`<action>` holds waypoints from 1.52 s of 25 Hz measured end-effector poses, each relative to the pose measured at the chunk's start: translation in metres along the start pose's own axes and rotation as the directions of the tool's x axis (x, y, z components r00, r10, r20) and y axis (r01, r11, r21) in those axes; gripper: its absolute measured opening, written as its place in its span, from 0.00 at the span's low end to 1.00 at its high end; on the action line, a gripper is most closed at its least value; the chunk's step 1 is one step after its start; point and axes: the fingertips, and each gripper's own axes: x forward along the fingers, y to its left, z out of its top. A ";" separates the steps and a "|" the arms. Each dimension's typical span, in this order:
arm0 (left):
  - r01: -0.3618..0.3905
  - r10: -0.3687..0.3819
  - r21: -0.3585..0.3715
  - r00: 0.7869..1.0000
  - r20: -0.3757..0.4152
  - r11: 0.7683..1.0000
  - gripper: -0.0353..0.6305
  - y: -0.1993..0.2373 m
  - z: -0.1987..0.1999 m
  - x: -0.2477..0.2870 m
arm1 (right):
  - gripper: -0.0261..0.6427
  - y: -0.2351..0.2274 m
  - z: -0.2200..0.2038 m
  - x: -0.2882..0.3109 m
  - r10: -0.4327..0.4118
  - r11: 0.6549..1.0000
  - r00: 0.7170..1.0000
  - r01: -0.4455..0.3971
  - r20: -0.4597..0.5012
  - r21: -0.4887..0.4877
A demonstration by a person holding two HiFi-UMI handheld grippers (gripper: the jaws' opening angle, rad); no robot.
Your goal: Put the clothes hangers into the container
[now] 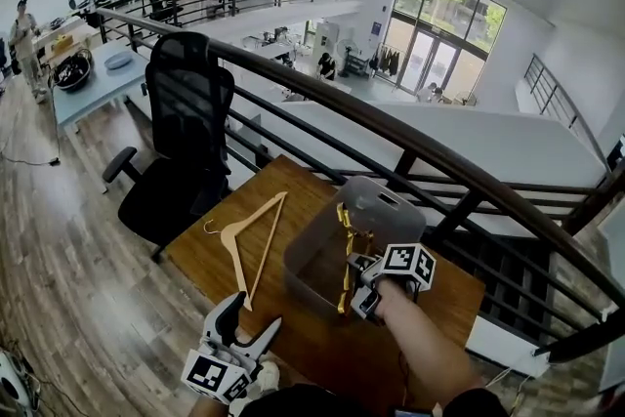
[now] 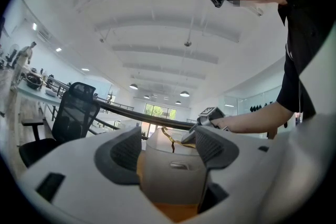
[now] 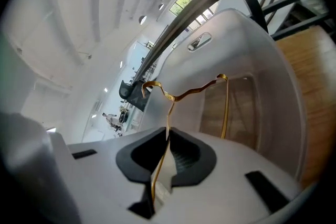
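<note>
On the wooden table [image 1: 293, 347] stands a grey translucent container [image 1: 311, 261]. My right gripper [image 1: 359, 288] hangs at its near rim, shut on a thin gold hanger [image 1: 345, 249] that stands upright inside the bin. The right gripper view shows that gold hanger [image 3: 181, 94] pinched between the pads of the right gripper [image 3: 167, 153], its hook curling up in front of the container's wall [image 3: 252, 44]. A wooden hanger [image 1: 256, 239] lies flat on the table left of the bin. My left gripper [image 1: 249, 319] is low at the table's near edge, open and empty; the left gripper [image 2: 168, 147] faces the container [image 2: 173, 178].
A black office chair [image 1: 186, 142] stands left of the table. A dark metal railing [image 1: 391, 132] runs diagonally just behind the table, with an open drop to a lower floor beyond it. The table's left edge is close to the wooden hanger.
</note>
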 end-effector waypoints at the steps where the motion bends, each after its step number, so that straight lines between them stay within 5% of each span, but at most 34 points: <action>1: -0.001 0.001 -0.004 1.000 -0.013 1.000 0.54 0.001 -0.001 0.000 | 0.07 -0.005 0.002 0.002 -0.020 1.000 1.000 0.020 0.005 0.007; 8: 0.022 -0.023 -0.002 1.000 -0.019 1.000 0.54 -0.002 -0.006 0.006 | 0.07 -0.027 0.015 0.017 -0.123 0.992 0.992 0.124 0.026 -0.026; 17: 0.045 -0.044 0.011 0.998 -0.049 0.999 0.54 0.006 -0.012 0.015 | 0.09 -0.022 0.012 0.031 -0.083 0.995 0.996 0.084 0.025 -0.052; 21: 0.056 -0.055 0.012 0.997 -0.058 0.998 0.54 0.007 -0.017 0.021 | 0.31 -0.008 0.010 0.032 -0.009 0.993 1.000 0.010 0.013 -0.115; 28: 0.082 -0.081 0.022 0.995 -0.054 0.996 0.54 -0.006 -0.007 0.031 | 0.48 0.010 0.016 0.016 0.030 0.975 0.998 -0.019 0.049 -0.219; 38: 0.047 -0.045 0.029 0.997 -0.056 0.998 0.54 -0.022 -0.005 0.027 | 0.52 0.016 0.011 0.006 0.030 0.948 0.999 -0.041 -0.041 -0.315</action>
